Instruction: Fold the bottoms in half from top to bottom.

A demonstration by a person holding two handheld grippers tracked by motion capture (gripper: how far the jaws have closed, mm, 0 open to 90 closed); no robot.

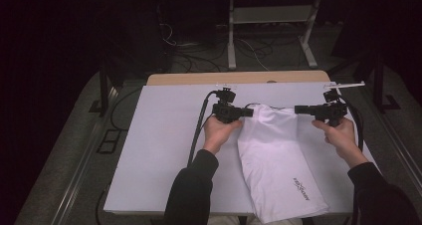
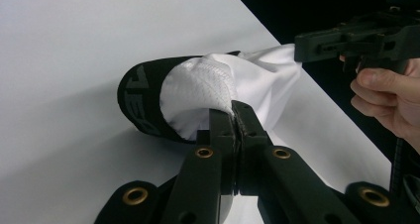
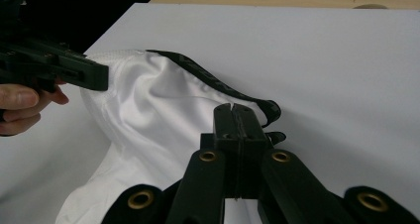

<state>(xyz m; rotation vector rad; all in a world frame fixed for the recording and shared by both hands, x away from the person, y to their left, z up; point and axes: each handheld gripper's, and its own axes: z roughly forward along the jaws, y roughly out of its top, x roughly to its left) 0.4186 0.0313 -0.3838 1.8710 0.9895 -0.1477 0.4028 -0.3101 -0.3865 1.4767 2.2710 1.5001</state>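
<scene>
A white garment (image 1: 276, 155) with a black lettered waistband (image 2: 136, 97) lies on the white table (image 1: 159, 145), running from its middle toward the near edge. A small dark logo (image 1: 301, 187) sits near its lower end. My left gripper (image 1: 249, 112) is shut on the waistband's left end, where white mesh fabric (image 2: 198, 92) bunches up before its jaws (image 2: 236, 112). My right gripper (image 1: 298, 109) is shut on the right end, its jaws closed (image 3: 236, 110) on the cloth just by the black band (image 3: 223, 87). Between them the top edge is lifted a little off the table.
A wooden strip (image 1: 239, 77) edges the table's far side. Beyond it on the dark floor stand a white metal frame (image 1: 271, 16) and loose cables (image 1: 189, 56). A black cable (image 1: 199, 130) trails from the left gripper over the table. Bare white surface lies left of the garment.
</scene>
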